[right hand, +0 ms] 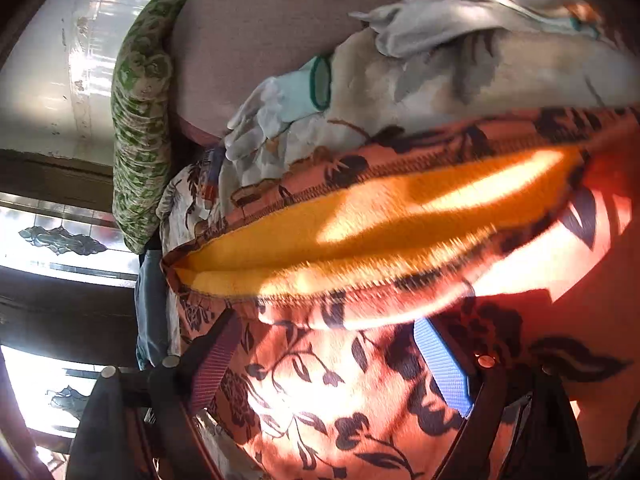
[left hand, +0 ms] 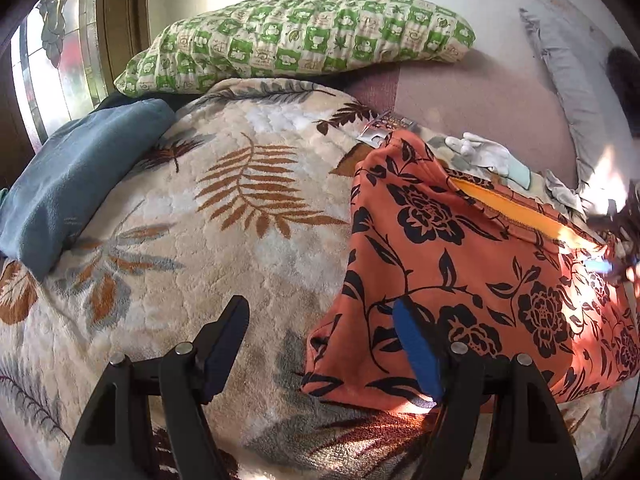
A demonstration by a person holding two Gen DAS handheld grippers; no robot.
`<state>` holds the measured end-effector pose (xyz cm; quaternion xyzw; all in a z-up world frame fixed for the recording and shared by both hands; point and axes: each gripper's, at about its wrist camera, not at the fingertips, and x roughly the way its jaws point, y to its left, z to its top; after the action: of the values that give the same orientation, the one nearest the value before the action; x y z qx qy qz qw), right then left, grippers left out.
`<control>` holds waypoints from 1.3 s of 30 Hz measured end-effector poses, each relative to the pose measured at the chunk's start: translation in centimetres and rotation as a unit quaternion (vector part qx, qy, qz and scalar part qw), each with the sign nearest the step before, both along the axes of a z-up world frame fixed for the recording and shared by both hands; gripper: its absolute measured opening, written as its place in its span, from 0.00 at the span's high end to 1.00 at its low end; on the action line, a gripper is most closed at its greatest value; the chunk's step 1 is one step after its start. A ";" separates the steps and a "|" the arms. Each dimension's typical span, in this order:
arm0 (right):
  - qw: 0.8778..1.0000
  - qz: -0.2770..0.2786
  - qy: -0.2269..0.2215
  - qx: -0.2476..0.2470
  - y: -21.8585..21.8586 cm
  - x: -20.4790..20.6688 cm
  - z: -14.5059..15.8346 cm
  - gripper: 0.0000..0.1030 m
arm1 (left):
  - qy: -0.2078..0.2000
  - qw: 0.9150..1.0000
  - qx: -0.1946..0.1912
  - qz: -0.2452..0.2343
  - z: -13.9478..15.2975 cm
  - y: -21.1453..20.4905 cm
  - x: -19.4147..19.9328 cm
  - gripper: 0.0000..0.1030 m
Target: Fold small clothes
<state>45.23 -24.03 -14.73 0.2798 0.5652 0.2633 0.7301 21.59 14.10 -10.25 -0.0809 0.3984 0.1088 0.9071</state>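
Orange floral-print garment with black flowers and a yellow fleece lining lies spread on the cream plush blanket with brown and grey fern leaves, over towards the right side of the bed, and that's where all the attention is. Its waistband or neck opening gapes at the far end, yellow showing inside, and the cloth runs lengthways from that opening back to the near hem.

Left gripper hangs over the near left corner of the garment. Its jaws stand wide apart with nothing between the pads: the blue-padded right finger sits in front of the orange cloth, the other finger is out over bare blanket. So the garment's left edge falls right between the two fingers, and the bulk of the cloth lies to the right of this tool.

Right gripper is directly above the garment, well inside its outline, nearer the yellow opening. Jaws spread wide here too, gripping nothing; the picture is smeared, so I can't tell if the pads brush the fabric.

Beyond the opening lie a pale white work glove with a green cuff and some grey cloth, close to the far edge. A green-and-cream checked pillow and a folded blue cloth sit well clear on the left.

My read: each tool is lining up on its own side, left for the near corner, right for the opening end.
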 end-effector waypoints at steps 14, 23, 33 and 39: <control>0.983 -0.135 -0.121 -0.006 -3.4 -8.0 4.4 0.13 | -0.026 0.999 -0.037 0.012 0.8 2.1 -0.2 0.27; 0.978 -0.173 -0.081 -0.080 -15.3 -16.4 3.9 0.13 | 0.002 0.993 -0.108 -0.037 0.8 2.0 3.3 0.27; 0.991 -0.123 -0.028 -0.043 -14.4 -9.9 -2.5 0.10 | 0.087 0.985 -0.114 -0.098 -3.7 0.6 9.4 0.25; 0.995 -0.045 -0.028 -0.082 -10.7 -10.0 -1.1 0.29 | 0.103 0.984 -0.111 -0.096 -3.4 -0.3 9.8 0.77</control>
<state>35.26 -34.75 -15.84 0.2369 0.5508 0.1911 0.7772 31.37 13.77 -13.67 -0.1313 0.5049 -0.0159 0.8530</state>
